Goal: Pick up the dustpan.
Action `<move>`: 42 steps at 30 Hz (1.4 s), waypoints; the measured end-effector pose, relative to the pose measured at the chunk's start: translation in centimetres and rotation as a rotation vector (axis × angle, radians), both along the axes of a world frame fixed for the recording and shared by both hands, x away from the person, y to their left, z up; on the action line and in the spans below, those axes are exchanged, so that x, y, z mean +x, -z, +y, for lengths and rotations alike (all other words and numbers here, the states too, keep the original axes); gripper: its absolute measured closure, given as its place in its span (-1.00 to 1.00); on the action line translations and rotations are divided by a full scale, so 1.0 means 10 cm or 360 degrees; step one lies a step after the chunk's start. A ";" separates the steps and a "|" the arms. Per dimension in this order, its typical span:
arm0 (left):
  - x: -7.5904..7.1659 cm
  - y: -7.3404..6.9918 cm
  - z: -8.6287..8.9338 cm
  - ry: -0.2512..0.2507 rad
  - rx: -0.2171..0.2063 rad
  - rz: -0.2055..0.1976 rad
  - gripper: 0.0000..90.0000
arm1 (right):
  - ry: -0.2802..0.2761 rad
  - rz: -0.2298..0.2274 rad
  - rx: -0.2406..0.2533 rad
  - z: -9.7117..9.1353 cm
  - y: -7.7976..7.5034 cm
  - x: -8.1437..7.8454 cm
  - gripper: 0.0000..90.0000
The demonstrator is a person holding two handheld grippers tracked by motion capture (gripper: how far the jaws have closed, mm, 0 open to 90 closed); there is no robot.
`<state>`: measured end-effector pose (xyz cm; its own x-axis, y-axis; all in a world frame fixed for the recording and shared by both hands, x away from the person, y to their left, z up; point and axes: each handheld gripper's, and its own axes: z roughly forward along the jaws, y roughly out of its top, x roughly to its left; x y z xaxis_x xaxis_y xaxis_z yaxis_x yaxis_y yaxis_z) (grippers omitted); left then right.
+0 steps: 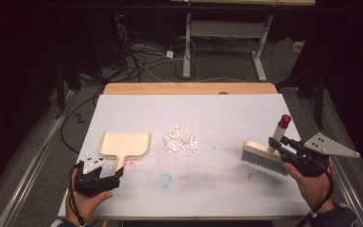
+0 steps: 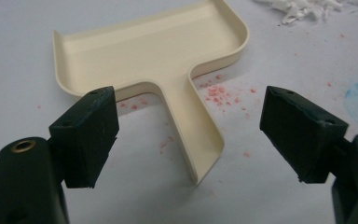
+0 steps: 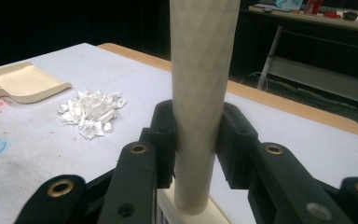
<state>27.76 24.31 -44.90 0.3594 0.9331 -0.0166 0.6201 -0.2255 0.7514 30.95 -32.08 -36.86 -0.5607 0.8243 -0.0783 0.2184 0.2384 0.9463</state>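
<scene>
- My right gripper (image 3: 196, 140) is clamped on the brush (image 1: 264, 158) handle; the brush stands bristles-down at the right of the table (image 1: 246, 109).
- My left gripper (image 2: 189, 135) is spread wide, jaws either side of the dustpan (image 2: 154, 51) handle, touching nothing.
- Paper scraps (image 1: 180, 140) lie mid-table, right of the pan.
- Judgement: close squarely on the flat handle, low, so the pan stays level before sweeping.
</scene>
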 end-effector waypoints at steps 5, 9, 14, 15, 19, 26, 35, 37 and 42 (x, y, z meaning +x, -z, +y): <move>0.14 0.17 -0.09 -0.0144 0.0014 0.0119 -0.55 | 0.0013 0.0000 0.0003 -0.01 0.01 0.01 0.57; 0.27 0.24 -0.09 -0.0166 -0.0050 0.0188 -0.52 | 0.0017 0.0002 0.0008 -0.01 0.01 0.02 0.57; 0.43 0.32 -0.06 -0.0157 -0.0073 0.0244 -0.39 | 0.0016 -0.0001 0.0007 -0.01 0.01 0.02 0.57; 0.44 0.32 -0.04 -0.0158 -0.0081 0.0244 -0.33 | 0.0015 0.0001 0.0005 -0.01 0.00 0.02 0.57; 0.47 0.32 -0.06 -0.0152 0.0023 0.0240 -0.14 | 0.0016 0.0013 0.0009 -0.01 0.02 0.03 0.57; 0.50 0.29 -0.05 -0.0103 0.0060 0.0278 0.18 | -0.0001 0.0016 0.0008 0.00 0.01 0.02 0.57; 0.59 0.20 0.02 0.0027 0.0148 0.0340 0.42 | -0.0012 0.0027 -0.0005 0.02 0.03 0.03 0.57; 0.59 0.13 0.05 0.0049 0.0139 0.0348 0.42 | -0.0005 0.0022 -0.0002 0.01 0.02 0.03 0.57; 0.54 -0.08 0.06 0.0188 0.0219 0.0430 0.42 | 0.0013 0.0020 0.0001 0.00 0.03 0.06 0.57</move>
<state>33.18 24.95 -44.12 0.4649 0.8854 -0.0029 0.7566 -0.3955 0.5207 31.59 -32.04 -37.17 -0.5551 0.8288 -0.0706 0.2321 0.2359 0.9437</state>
